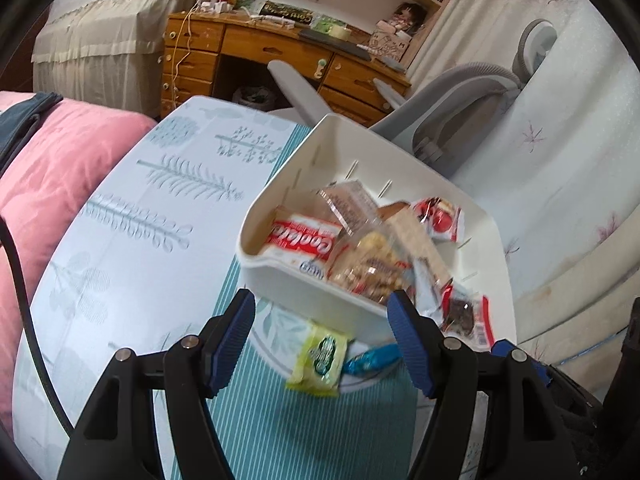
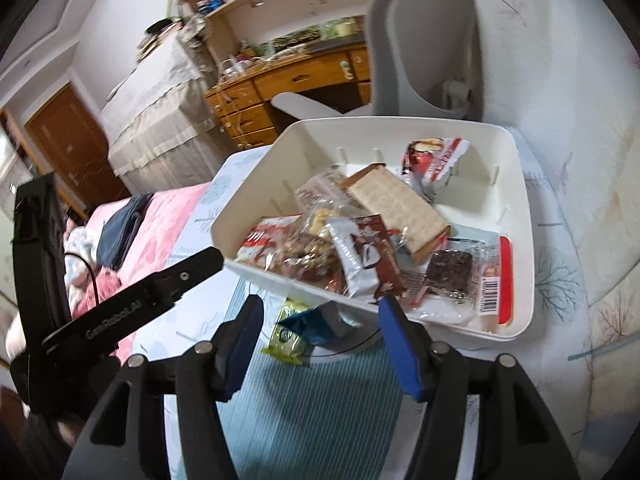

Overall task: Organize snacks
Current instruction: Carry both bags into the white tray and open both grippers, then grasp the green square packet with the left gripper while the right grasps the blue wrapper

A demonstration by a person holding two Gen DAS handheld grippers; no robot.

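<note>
Left wrist view: left gripper [image 1: 322,316] wide open, empty, above green snack packet [image 1: 319,356] lying beside white bin [image 1: 496,248], light, crinkly, probably best pinched flat at an edge; right wrist view: right gripper [image 2: 320,322] wide open, empty, near blue packet [image 2: 308,324].

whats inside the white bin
The white bin holds piled snack packets: a red cookie pack, a cracker sleeve, a brownie. Anything beneath the pile is hidden.
</note>
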